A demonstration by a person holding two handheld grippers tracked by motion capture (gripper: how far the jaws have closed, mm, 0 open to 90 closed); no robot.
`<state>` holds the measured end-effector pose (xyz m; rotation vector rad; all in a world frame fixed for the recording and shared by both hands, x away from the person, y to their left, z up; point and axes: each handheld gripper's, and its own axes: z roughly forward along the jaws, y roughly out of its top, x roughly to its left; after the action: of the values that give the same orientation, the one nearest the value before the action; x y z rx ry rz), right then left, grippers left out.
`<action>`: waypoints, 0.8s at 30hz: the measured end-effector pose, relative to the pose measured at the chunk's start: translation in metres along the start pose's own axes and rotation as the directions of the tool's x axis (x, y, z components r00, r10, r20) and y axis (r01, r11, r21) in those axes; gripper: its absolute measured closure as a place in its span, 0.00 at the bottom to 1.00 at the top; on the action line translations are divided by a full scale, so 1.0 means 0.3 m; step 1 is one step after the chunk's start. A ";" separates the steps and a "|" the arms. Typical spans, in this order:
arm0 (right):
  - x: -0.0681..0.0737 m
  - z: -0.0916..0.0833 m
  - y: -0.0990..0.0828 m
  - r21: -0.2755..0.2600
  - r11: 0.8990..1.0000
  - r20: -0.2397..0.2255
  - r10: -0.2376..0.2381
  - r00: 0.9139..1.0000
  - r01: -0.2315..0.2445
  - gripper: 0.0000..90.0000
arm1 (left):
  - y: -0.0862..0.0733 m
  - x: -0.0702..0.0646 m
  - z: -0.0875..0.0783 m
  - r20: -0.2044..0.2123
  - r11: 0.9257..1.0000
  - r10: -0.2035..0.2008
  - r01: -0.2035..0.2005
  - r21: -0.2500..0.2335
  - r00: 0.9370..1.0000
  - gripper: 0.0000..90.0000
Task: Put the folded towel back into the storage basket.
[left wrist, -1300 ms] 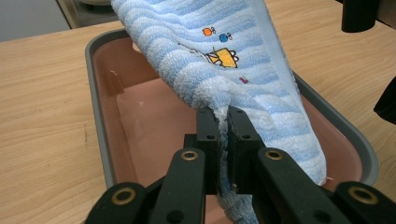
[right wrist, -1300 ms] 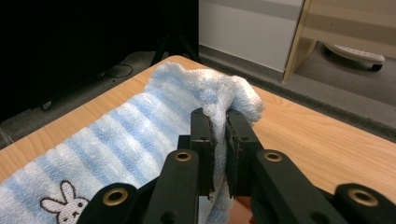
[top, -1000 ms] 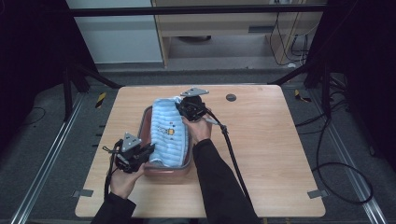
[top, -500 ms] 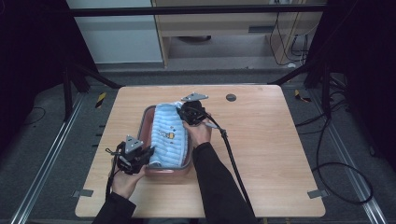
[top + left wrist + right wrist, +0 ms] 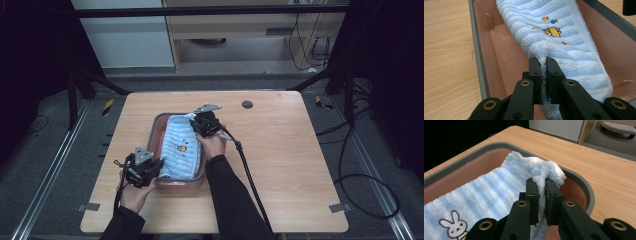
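Observation:
A blue-and-white striped towel with small cartoon prints lies lengthwise in a pink tub with a grey rim in the middle of the wooden table. My left gripper is at the tub's near left corner, shut on the towel's near end; its pads pinch a fold of cloth. My right gripper is at the tub's far end, shut on the towel's far edge, which bunches above its pads. A bunny print shows on the towel.
The wooden table has bare room to the right of and behind the tub. A small dark round disc lies near the far edge. The right gripper's cable trails back across the table. Metal rails run along the floor on both sides.
My right gripper has sunk a little toward the tub's far end with the towel edge in it. The left gripper has kept its place.

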<state>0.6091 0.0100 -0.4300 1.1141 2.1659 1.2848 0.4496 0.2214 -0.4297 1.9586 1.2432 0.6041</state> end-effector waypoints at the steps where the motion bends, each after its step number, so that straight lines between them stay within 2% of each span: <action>1: -0.001 0.003 -0.002 0.004 1.000 0.002 -0.001 1.000 0.001 0.93 | 0.000 0.003 0.001 -0.008 1.000 0.011 -0.011 -0.001 1.000 0.94; 10: -0.003 0.031 -0.028 0.052 0.999 0.008 -0.014 1.000 0.014 0.89 | -0.006 0.008 0.014 -0.026 1.000 0.016 -0.016 0.016 1.000 0.92; 12: -0.003 0.032 -0.031 0.060 0.998 0.014 -0.024 1.000 0.023 0.85 | -0.006 0.011 0.015 -0.034 1.000 0.017 -0.016 0.010 0.999 0.89; 16: 0.001 0.027 -0.035 0.054 0.998 0.020 -0.037 0.999 0.035 0.68 | 0.001 0.017 0.005 -0.035 1.000 0.007 -0.007 -0.005 0.999 0.80; 20: 0.002 0.005 -0.025 0.027 0.999 0.028 -0.047 0.998 0.046 0.59 | 0.007 0.020 -0.007 -0.040 1.000 -0.004 0.003 -0.031 0.999 0.70; 24: -0.007 -0.040 -0.003 -0.015 0.999 0.037 -0.028 0.999 0.029 0.51 | 0.012 0.027 -0.019 -0.030 0.998 -0.019 0.017 -0.061 0.999 0.64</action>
<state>0.6022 0.0014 -0.4247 1.0886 2.1341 1.2564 0.4509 0.2295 -0.4233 1.8933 1.2456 0.6578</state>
